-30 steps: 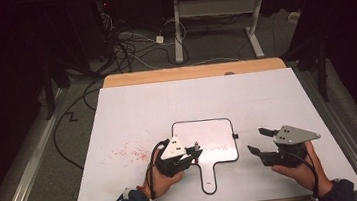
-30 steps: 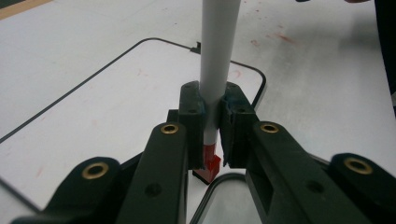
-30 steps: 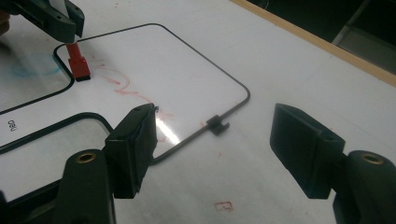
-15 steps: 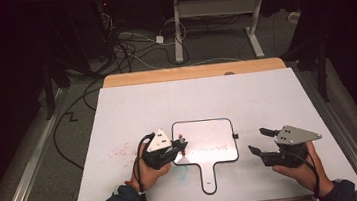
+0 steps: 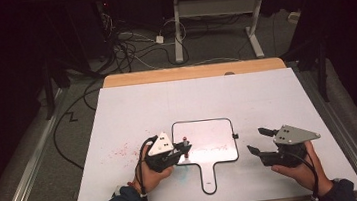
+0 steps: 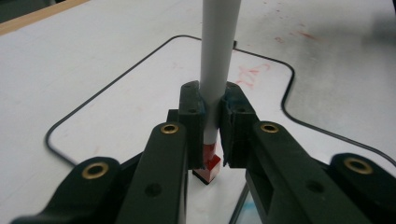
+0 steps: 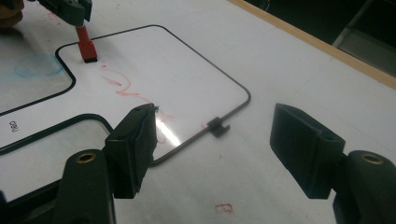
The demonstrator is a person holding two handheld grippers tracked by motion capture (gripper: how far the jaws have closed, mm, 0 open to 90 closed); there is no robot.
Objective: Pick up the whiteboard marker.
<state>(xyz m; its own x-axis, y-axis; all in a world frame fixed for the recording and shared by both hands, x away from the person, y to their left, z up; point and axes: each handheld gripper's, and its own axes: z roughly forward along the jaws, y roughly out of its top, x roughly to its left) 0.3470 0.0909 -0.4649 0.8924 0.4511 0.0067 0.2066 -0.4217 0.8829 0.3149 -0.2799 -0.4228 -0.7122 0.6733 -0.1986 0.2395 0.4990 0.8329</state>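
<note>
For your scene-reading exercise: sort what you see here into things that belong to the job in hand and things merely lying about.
In the job:
left gripper, shut on the marker
small whiteboard with red marks
right gripper, open, beside the board

Lying about:
cables on the floor
desk frame behind
table, bearing old red smudges

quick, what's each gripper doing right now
Left gripper: shut on the marker, its red eraser end down on the small whiteboard.
Right gripper: open, holding nothing, beside the whiteboard.

"deli" — on whiteboard (image 7: 28,126) handle
</note>
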